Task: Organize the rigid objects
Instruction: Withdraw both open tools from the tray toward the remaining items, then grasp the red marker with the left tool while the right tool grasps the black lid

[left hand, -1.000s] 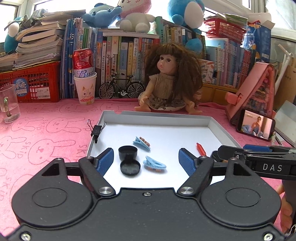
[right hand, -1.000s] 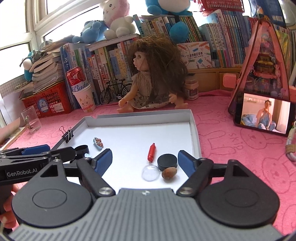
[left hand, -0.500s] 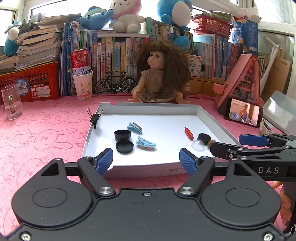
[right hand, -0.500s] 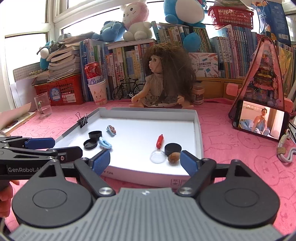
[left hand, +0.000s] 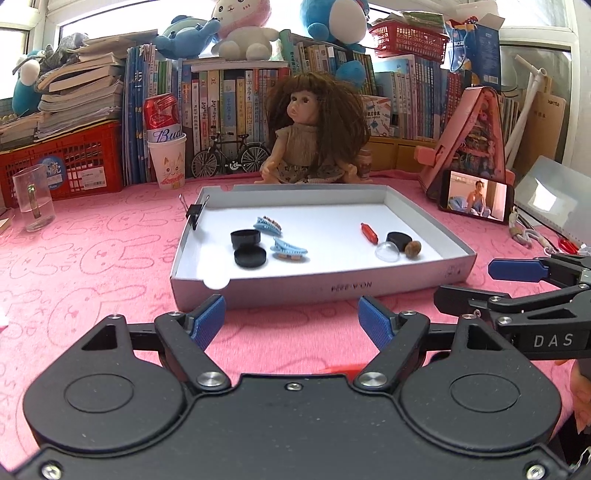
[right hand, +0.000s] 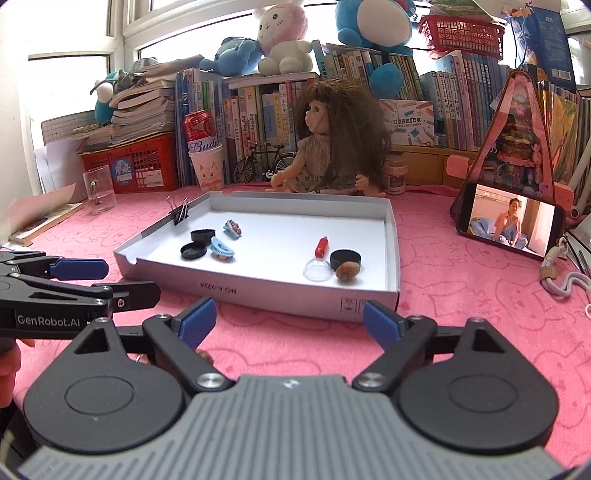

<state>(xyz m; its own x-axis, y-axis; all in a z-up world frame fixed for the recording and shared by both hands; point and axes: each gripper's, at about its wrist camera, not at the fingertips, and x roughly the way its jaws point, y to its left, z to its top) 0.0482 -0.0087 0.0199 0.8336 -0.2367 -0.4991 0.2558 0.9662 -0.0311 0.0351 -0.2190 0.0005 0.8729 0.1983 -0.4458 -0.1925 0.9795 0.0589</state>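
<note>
Left wrist: left tool (left hand: 291, 317) spread, nothing between its fingers, over pink tabletop (left hand: 92, 258); tray (left hand: 321, 286) just ahead with black caps (left hand: 248, 246) and blue hair clips (left hand: 288, 249). Right wrist: right tool (right hand: 288, 323) jaws just been opening, empty, spread; red item (right hand: 321, 246), clear dome (right hand: 316, 271), nut (right hand: 347, 271) ahead in tray's right corner.

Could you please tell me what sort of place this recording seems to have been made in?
Probably a child's desk or study corner at home: packed rows of books line the back, plush toys sit on top, and a doll sits on the pink bunny-print table cover.
</note>
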